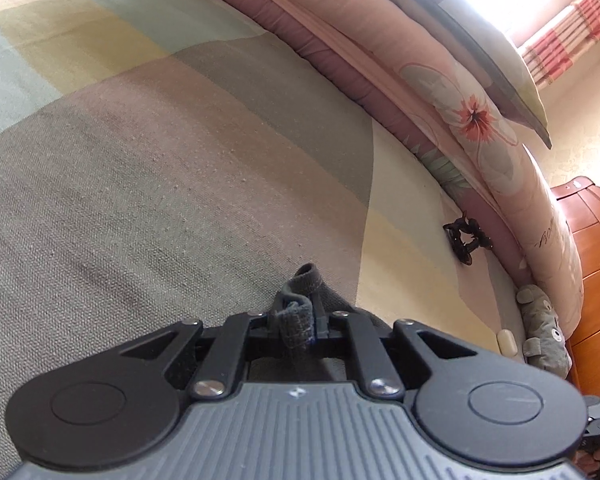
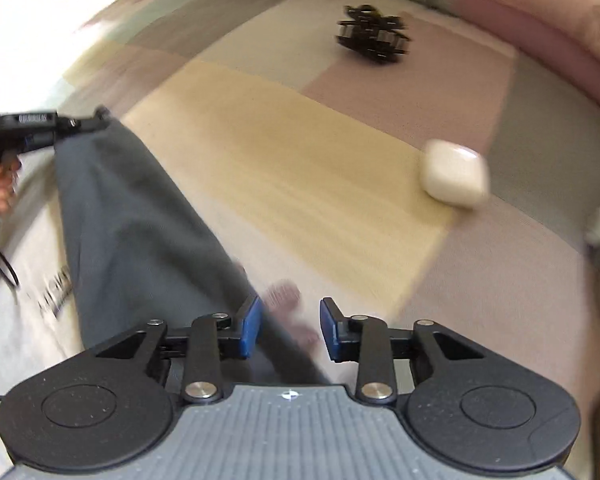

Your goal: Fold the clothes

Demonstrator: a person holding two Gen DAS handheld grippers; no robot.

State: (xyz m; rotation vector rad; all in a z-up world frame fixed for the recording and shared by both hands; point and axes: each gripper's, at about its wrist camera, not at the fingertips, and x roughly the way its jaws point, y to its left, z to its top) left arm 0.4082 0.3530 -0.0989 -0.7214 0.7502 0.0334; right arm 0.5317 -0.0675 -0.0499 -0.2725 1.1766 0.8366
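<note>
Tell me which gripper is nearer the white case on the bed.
Right. The right gripper hangs open a short way in front of the white case; the left gripper, shut on the dark garment, is farther off.

Place: a bedroom in a home.
Bed: a wide sheet in pastel blocks of yellow, green, grey and pink fills both views.
Bedding: a rolled floral quilt with a mauve edge lies along the far side, a pillow stacked on it.
Window: bright daylight behind a red-and-white striped curtain.
Furniture: an orange wooden cabinet stands beside the bed.
Small things: a black hair claw, a grey plush toy and a small white case lie on the sheet.
</note>
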